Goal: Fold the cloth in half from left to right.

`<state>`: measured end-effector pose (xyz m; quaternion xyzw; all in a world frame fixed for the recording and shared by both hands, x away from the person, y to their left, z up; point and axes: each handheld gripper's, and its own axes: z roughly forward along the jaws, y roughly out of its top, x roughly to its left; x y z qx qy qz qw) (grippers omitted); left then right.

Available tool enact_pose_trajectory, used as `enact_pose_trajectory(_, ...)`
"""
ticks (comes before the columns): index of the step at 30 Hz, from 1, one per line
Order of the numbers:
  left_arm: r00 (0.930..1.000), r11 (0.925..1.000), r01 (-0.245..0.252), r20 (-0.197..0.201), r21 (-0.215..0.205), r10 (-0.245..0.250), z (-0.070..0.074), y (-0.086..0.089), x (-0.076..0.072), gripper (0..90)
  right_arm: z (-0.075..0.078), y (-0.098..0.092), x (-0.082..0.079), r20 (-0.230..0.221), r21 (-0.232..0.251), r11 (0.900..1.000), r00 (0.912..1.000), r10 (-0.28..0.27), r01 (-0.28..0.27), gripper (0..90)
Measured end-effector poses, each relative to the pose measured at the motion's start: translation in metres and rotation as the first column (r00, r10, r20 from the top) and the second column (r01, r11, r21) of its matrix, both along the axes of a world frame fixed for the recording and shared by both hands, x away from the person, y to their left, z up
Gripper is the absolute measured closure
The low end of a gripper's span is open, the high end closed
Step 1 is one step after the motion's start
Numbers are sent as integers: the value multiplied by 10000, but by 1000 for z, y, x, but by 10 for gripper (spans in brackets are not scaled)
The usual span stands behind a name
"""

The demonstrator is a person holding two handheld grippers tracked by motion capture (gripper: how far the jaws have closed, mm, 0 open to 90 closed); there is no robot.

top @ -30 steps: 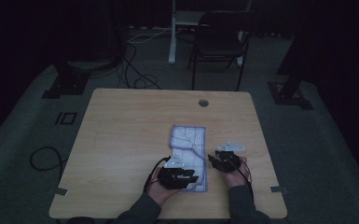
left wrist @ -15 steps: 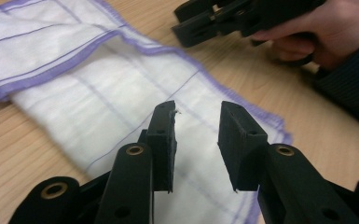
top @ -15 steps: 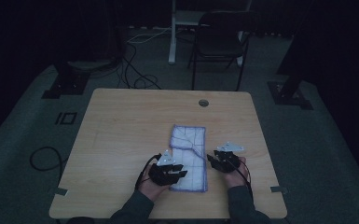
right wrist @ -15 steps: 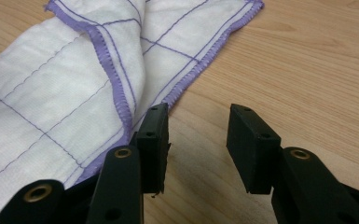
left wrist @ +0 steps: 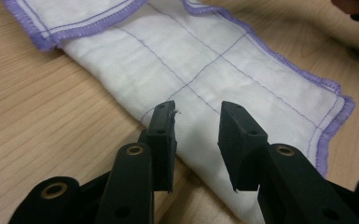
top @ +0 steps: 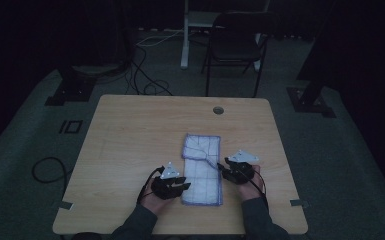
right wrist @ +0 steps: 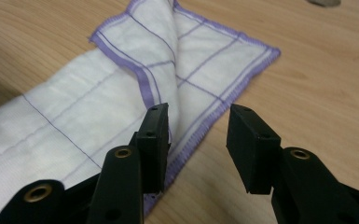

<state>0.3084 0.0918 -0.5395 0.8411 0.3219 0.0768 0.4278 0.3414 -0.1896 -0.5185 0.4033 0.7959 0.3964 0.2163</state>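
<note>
White cloth point(top: 202, 169) between left tongs point(top: 180, 188), right tongs point(top: 223, 166).

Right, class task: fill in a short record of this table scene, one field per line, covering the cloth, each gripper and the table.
cloth: white cloth with purple stitched edge and grid lines, folded into a long strip, lying flat
cloth fold: an upper layer is turned over at the far end
left gripper: left gripper open, at the strip's near left edge, nothing between its fingers
right gripper: right gripper open, at the strip's right edge, nothing held
table: light wooden table with a round hole near the far edge
</note>
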Motion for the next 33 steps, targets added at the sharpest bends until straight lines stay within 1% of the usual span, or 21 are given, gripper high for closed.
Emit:
enact_pose_trajectory(3, 10000, 10000, -36, 5, 27, 36, -1, 1, 1, 668, 5, 4, 2, 152, -24, 9999, 9998, 144, -144, 594)
enact_pose_trajectory(10, 9999, 9998, -159, 40, 127, 158, -2, 1, 1, 667, 13, 19, 10, 263, -164, 9985, 9983, 528, -524, 618)
enact_pose_trajectory(15, 9997, 9995, -256, 51, 210, 255, -3, 1, 3, 668, 18, 26, 16, 368, -122, 9979, 9973, 633, -629, 617)
enact_pose_trajectory(20, 9996, 9992, -260, 79, 310, 257, -4, 1, 2, 667, 22, 32, 21, 371, -89, 9975, 9969, 700, -697, 617)
enact_pose_trajectory(22, 9996, 9991, -288, 55, 300, 287, -4, 1, 2, 664, 24, 38, 23, 493, -110, 9970, 9958, 773, -768, 659)
enact_pose_trajectory(23, 9996, 9991, -288, 55, 300, 287, -4, 1, 2, 660, 24, 38, 23, 493, -110, 9970, 9958, 773, -768, 659)
enact_pose_trajectory(24, 9995, 9990, -325, 50, 311, 324, -4, 1, 2, 656, 26, 43, 25, 596, -207, 9968, 9951, 789, -778, 681)
enact_pose_trajectory(28, 9993, 9988, -375, 67, 323, 373, -5, 2, 1, 642, 28, 53, 32, 557, -230, 9950, 9935, 988, -976, 681)
enact_pose_trajectory(33, 9991, 9980, -421, 50, 463, 419, -6, 1, 2, 613, 28, 64, 39, 452, -286, 9925, 9918, 1197, -1185, 645)
